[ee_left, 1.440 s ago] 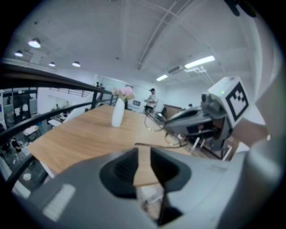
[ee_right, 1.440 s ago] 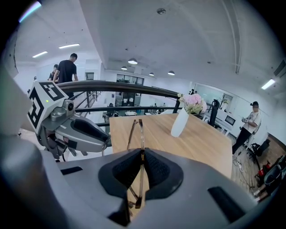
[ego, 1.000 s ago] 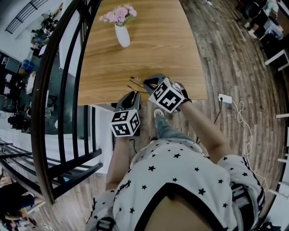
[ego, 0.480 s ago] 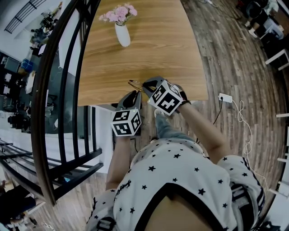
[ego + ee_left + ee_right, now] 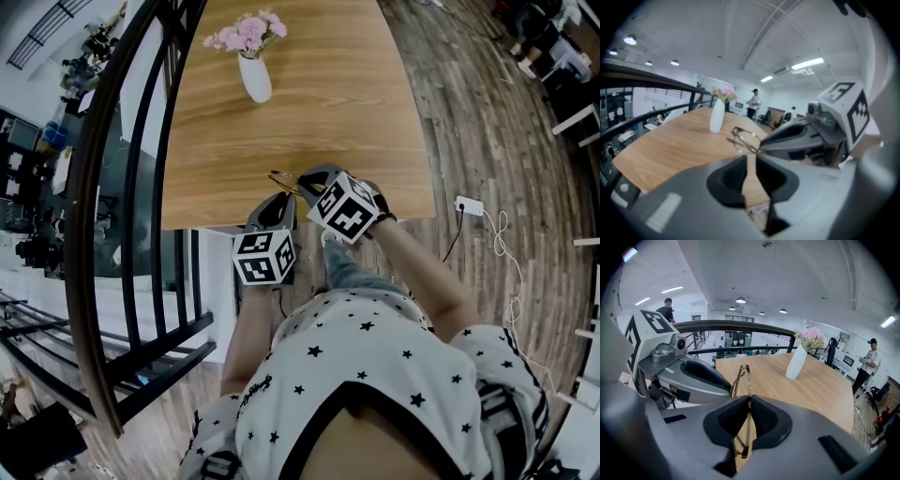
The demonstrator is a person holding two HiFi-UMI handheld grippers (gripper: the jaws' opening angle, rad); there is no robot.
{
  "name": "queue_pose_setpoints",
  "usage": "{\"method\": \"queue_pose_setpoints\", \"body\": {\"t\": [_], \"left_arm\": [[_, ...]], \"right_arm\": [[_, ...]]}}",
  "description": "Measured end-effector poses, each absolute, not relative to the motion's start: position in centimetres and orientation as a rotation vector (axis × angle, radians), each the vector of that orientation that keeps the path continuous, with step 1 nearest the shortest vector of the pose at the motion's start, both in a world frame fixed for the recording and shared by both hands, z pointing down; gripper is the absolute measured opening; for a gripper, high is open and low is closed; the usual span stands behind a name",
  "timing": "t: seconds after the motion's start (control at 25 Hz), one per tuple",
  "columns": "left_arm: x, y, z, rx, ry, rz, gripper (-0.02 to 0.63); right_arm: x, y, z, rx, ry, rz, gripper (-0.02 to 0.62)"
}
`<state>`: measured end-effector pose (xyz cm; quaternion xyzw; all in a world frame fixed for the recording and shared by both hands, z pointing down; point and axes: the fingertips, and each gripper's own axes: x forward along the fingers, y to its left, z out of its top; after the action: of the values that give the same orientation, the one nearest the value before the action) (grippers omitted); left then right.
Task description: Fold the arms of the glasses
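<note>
Glasses (image 5: 743, 376) are near the table's (image 5: 309, 103) front edge, toward its left corner. They are pinched edge-on in the right gripper (image 5: 748, 400), whose jaws press on the frame. Open wood runs ahead to a vase (image 5: 255, 77) at the far end. A railing (image 5: 122, 187) runs close along the left side and floor (image 5: 478, 131) lies to the right. The left gripper (image 5: 751, 157) is just beside the right one, tips near the glasses. Its jaws have just been closing to a narrow gap with nothing between them. Both point forward and down.
</note>
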<state>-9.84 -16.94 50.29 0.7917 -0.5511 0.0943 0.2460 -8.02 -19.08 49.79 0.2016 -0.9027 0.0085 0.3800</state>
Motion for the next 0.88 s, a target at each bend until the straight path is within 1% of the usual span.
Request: {"method": "queue_pose_setpoints", "body": {"t": [0.6, 0.88], "left_arm": [[-9.8, -21.5, 51.3, 2.088, -1.516, 0.235, 0.057], [-10.1, -23.7, 51.2, 2.041, -1.567, 0.203, 0.021]], "right_arm": [[-4.0, -25.8, 53.9, 0.543, -2.219, 0.095, 0.020], [-2.8, -28.7, 55.6, 0.522, -2.185, 0.096, 0.020]]}}
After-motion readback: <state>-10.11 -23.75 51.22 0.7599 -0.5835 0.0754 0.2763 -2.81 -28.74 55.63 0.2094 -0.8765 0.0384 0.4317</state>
